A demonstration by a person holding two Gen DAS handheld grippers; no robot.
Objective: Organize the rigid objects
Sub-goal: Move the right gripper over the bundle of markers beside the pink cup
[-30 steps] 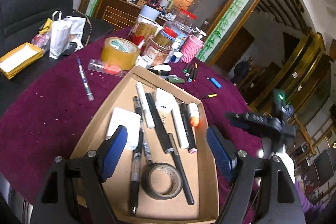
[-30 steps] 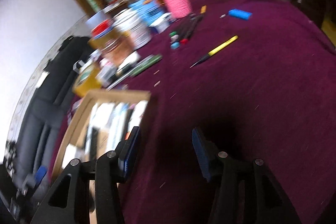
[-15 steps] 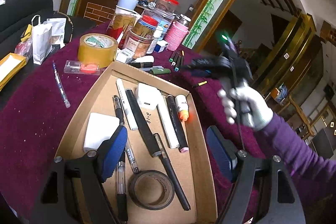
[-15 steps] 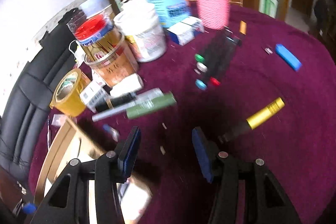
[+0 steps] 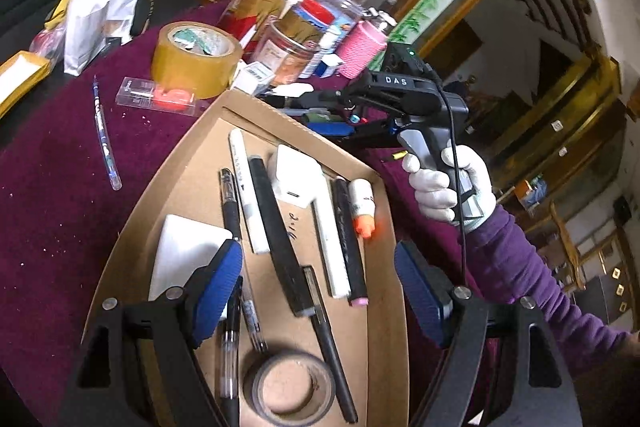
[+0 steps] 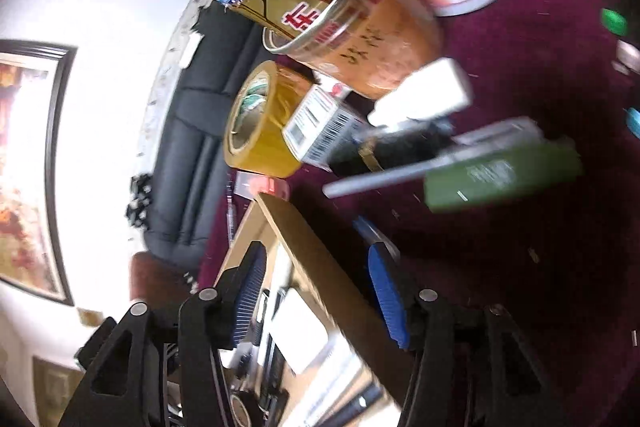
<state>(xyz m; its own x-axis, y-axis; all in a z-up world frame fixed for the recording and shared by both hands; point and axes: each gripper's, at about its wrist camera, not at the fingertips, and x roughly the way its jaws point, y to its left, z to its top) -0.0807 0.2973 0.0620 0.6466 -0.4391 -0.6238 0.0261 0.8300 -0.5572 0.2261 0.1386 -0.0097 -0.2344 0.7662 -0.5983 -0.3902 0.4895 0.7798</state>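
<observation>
Straddling box rim [image 6: 320, 267] | right gripper [image 6: 316, 291] opening | table [image 6: 520, 287] beyond

Both wrist views look steeply down, close over the cardboard tray [image 5: 188, 163] [image 6: 320, 259], from opposite ends.

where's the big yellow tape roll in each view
Left wrist view: the yellow tape roll lies upper left of centre on the purple cloth, just beyond the far corner of the cardboard tray.
Right wrist view: the roll sits left of centre, seen on edge, beside a small barcoded box.
Shared landmark: the cardboard tray's far corner, just below the roll in both.
</observation>
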